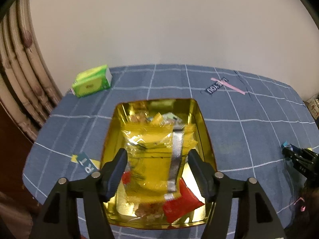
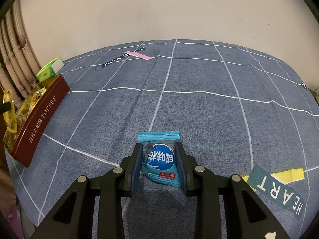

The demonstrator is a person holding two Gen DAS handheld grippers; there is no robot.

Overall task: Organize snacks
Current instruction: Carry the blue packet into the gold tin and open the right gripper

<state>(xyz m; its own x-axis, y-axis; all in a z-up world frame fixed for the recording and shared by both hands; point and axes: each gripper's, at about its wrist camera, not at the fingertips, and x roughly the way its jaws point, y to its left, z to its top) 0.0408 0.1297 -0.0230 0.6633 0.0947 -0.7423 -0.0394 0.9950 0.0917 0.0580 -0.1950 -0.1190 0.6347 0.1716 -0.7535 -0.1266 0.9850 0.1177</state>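
Note:
In the left wrist view, an open gold-lined tin [image 1: 207, 131] holds several snacks, among them a red packet [image 1: 183, 203]. A clear yellow packet [image 1: 153, 169] with a silver seam hangs blurred over the tin. It is between the fingers of my left gripper [image 1: 157, 152], whose pads stand apart from its sides. In the right wrist view, my right gripper [image 2: 159, 145] is shut on a small blue snack packet [image 2: 160, 157], low over the blue checked cloth [image 2: 199, 99]. The tin [image 2: 39, 115], maroon outside and lettered TOFFEE, is far to the left.
A green tissue pack [image 1: 91, 80] lies at the table's back left corner, beyond the tin. A curtain [image 1: 18, 69] hangs left of the table and a pale wall stands behind it. The right gripper [image 1: 293, 155] shows at the right edge of the left wrist view.

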